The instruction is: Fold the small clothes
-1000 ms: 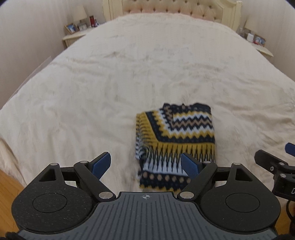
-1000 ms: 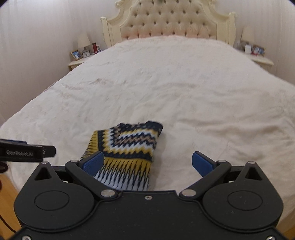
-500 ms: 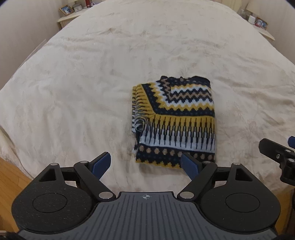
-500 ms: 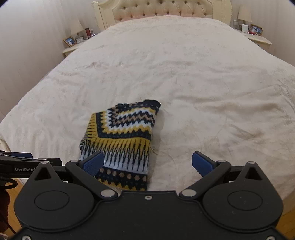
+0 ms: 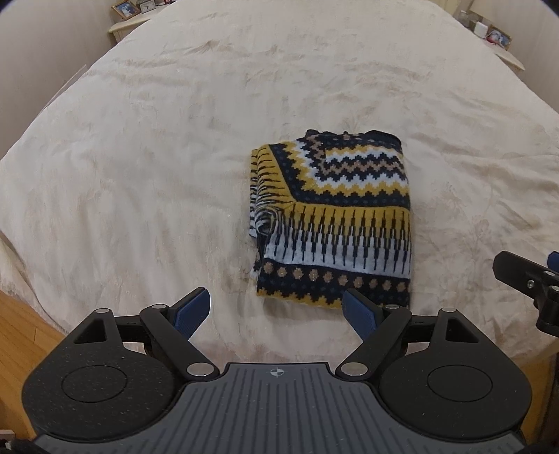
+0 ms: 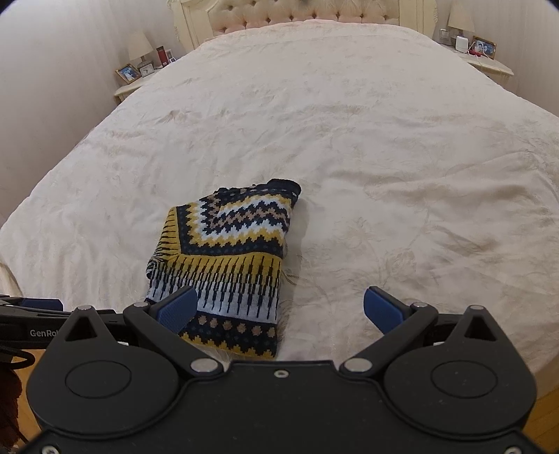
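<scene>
A small knit sweater (image 5: pixel 332 216) with navy, yellow, white and tan zigzag bands lies folded into a compact rectangle on the cream bedspread (image 5: pixel 146 167). It also shows in the right wrist view (image 6: pixel 227 258). My left gripper (image 5: pixel 277 309) is open and empty, held above the bed's near edge just short of the sweater. My right gripper (image 6: pixel 279 307) is open and empty, held above the sweater's near right corner. The right gripper's side shows at the right edge of the left wrist view (image 5: pixel 527 279).
The bed has a tufted headboard (image 6: pixel 307 14). Nightstands with lamps and photo frames stand at the left (image 6: pixel 139 70) and right (image 6: pixel 478 49). Wood floor (image 5: pixel 17 335) shows beside the bed's near edge.
Both grippers have drawn back and risen from the folded sweater, so it sits farther ahead in both views. The sweater has not moved. Both jaws stay open.
</scene>
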A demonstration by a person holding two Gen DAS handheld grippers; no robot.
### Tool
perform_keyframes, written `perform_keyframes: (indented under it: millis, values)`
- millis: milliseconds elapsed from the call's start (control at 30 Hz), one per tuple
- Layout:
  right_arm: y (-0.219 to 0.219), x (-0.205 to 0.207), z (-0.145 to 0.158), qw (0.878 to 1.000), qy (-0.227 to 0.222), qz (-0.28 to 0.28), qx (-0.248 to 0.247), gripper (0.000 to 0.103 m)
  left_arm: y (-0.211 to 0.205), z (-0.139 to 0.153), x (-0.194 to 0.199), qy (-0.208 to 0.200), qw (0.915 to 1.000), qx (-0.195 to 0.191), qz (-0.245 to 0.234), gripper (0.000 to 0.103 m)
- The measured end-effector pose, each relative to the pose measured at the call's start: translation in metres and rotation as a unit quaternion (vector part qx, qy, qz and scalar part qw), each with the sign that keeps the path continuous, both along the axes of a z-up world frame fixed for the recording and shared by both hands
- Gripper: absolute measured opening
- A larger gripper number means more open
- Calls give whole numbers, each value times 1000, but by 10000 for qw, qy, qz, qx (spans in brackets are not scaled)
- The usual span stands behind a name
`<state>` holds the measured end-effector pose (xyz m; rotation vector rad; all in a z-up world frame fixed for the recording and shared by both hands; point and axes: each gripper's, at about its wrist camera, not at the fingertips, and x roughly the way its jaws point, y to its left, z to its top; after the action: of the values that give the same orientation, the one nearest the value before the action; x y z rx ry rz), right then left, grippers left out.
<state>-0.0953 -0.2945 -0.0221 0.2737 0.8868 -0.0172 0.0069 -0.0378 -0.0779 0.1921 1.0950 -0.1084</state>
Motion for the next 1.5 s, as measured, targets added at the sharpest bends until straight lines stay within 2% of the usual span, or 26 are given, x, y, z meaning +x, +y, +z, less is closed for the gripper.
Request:
perform_keyframes:
  millis: [1500]
  values:
    - [-2,6,-11,9997,215,30,69,101,-1,-4,0,55,10000,30,-46,83]
